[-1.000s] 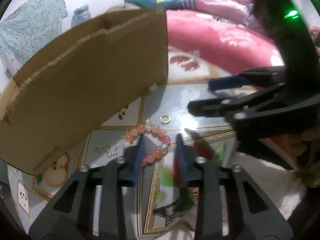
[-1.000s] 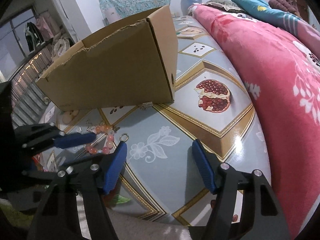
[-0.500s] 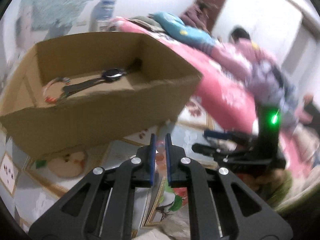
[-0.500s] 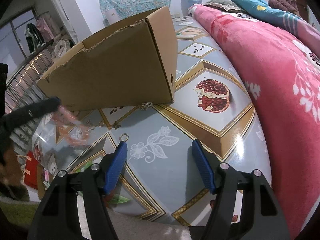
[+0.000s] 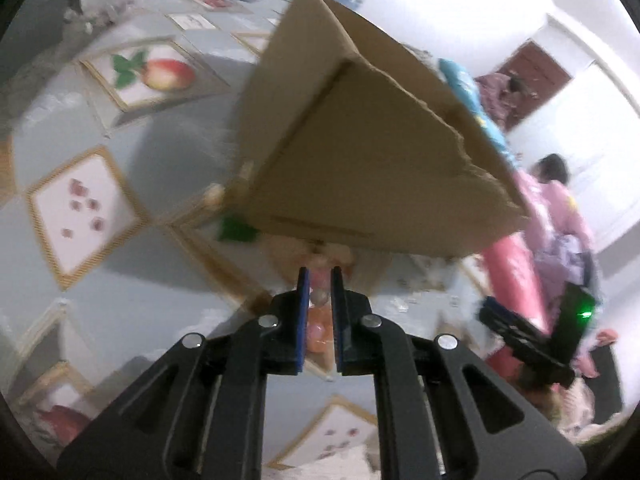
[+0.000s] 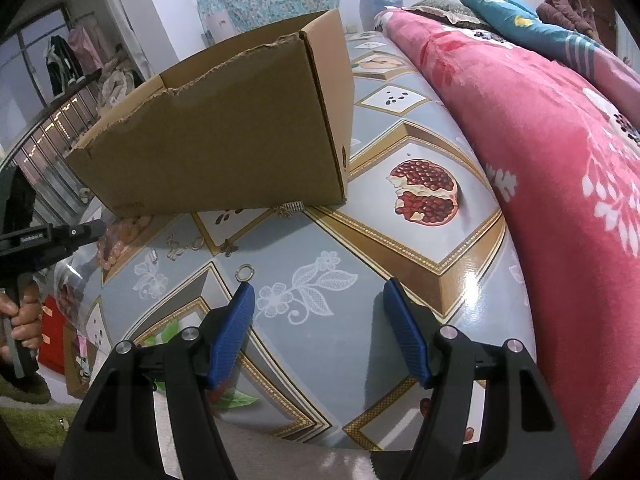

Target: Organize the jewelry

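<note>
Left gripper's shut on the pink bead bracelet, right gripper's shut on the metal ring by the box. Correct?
Half right. The left gripper is clamped on the pink bead bracelet. The right gripper holds nothing: the right wrist view shows its jaws standing wide apart, and the metal ring lies loose on the table just past one fingertip, in front of the cardboard box.

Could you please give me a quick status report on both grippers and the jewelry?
Left gripper shut on pink bead bracelet, short of cardboard box. Right gripper open, empty, over table. Small ring and earrings loose on table.
</note>
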{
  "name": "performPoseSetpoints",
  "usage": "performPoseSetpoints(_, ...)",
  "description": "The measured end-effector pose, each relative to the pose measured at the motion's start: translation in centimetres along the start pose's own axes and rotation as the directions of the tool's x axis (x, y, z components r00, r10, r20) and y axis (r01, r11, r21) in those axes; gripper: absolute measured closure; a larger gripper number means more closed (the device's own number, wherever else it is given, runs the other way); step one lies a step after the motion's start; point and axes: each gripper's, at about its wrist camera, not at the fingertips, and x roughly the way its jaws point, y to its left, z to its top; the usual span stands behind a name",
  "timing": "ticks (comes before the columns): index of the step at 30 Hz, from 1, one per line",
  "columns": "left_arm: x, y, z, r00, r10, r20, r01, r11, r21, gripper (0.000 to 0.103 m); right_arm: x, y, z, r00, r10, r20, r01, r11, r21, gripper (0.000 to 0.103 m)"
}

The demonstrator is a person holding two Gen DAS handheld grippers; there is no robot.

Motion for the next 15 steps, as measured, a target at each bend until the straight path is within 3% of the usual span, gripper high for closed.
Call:
performPoseSetpoints(2,-0.6,-0.6,0.0,0.998,0.047,0.040,-0.048,0.998,0.040,0.081,-0.1,0.0,0.0,1.000,-0.002,0.004,0.002,1.000,0.003,0.038)
performPoseSetpoints(4,-1.4,-1.9,-0.2,0.991,0.086,0.101,-0.096,0.991,0.098,0.078,-0.1,0.0,0.0,1.000,0.006,0.006,-0.006,1.000,0.005,0.041)
performPoseSetpoints(7,-2.1,-4.5,-0.7,0.989,0.052,0.137,-0.080,0.976,0.201,0.071,-0.1,0.3,0.1,1.000,0.024,0.009,-0.024,1.000,-0.002,0.050)
performPoseSetpoints(12,0.5,-8.6,-2.7,0.998,0.028,0.059,-0.047,0.930,0.364,0.070,0.3,1.4,0.1,0.999,0.044,0.004,-0.044,0.999,-0.024,0.055)
performPoseSetpoints(15,2.7,-10.4,-3.7,0.997,0.070,0.021,-0.072,0.897,0.436,0.070,0.6,1.7,0.1,0.998,0.056,-0.006,-0.056,0.998,-0.030,0.055)
